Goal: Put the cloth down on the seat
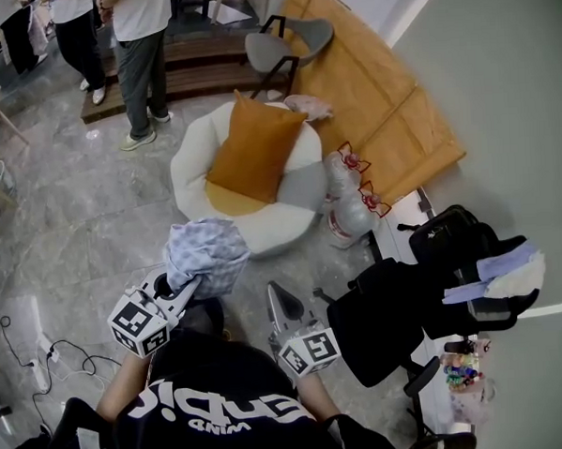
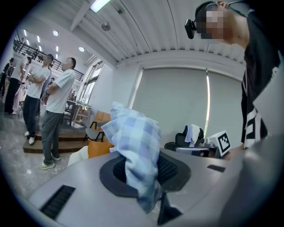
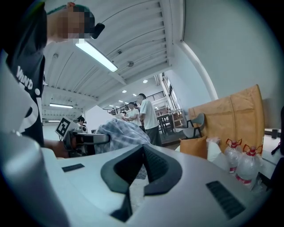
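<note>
Cloth (image 1: 206, 256) (image 2: 135, 146) (image 3: 120, 133): blue-and-white checked, bunching up above the left gripper's fingers and drooping out below them; in the head view it is overlapping the near rim of the seat, held up rather than lying on it.
Left gripper (image 1: 177, 295) (image 2: 142, 170): its fingers are clamping on the cloth and pointing roughly level toward the seat.
Right gripper (image 1: 281, 308) (image 3: 143, 166): its fingers are resting together with nothing between them, pointing alongside the left gripper, just to the cloth's right.
Seat (image 1: 188, 163): round white floor pouf, carrying an orange cushion (image 1: 258, 150) that is leaning across its middle.
Water bottles (image 1: 349, 187): two clear ones with red handles, standing just beside the seat's right side.
Bystanders (image 1: 140, 48): people are standing beyond the seat, by low wooden steps.
</note>
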{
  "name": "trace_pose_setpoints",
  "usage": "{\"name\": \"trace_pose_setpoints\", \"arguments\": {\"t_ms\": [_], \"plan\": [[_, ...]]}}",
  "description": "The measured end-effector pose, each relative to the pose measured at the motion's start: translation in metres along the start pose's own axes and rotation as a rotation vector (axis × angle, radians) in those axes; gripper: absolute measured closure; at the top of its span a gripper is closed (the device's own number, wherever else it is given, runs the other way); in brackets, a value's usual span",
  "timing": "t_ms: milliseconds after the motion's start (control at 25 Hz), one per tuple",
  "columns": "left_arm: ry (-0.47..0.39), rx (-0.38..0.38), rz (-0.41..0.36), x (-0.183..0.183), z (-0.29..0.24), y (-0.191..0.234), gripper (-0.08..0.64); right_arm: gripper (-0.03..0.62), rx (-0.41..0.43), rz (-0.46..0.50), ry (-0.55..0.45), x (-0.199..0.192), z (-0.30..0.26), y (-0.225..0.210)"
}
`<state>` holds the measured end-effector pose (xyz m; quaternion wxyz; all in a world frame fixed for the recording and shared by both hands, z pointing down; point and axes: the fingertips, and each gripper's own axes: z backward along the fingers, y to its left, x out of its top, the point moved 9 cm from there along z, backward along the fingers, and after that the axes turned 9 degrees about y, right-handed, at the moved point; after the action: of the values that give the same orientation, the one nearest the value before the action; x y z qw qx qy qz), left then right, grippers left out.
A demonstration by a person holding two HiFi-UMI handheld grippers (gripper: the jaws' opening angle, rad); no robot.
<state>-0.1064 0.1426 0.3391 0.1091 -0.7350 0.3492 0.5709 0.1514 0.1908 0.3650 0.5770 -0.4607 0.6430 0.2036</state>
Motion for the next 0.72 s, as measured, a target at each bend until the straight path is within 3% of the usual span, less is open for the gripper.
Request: {"name": "trace_pose_setpoints", "arguments": {"t_ms": [720], "plan": [[0.021,-0.024,0.01,0.041,-0.074,0.092,0.479,0.572,-0.028,-0.002,0.033,0.031,-0.089,-0.057]]}}
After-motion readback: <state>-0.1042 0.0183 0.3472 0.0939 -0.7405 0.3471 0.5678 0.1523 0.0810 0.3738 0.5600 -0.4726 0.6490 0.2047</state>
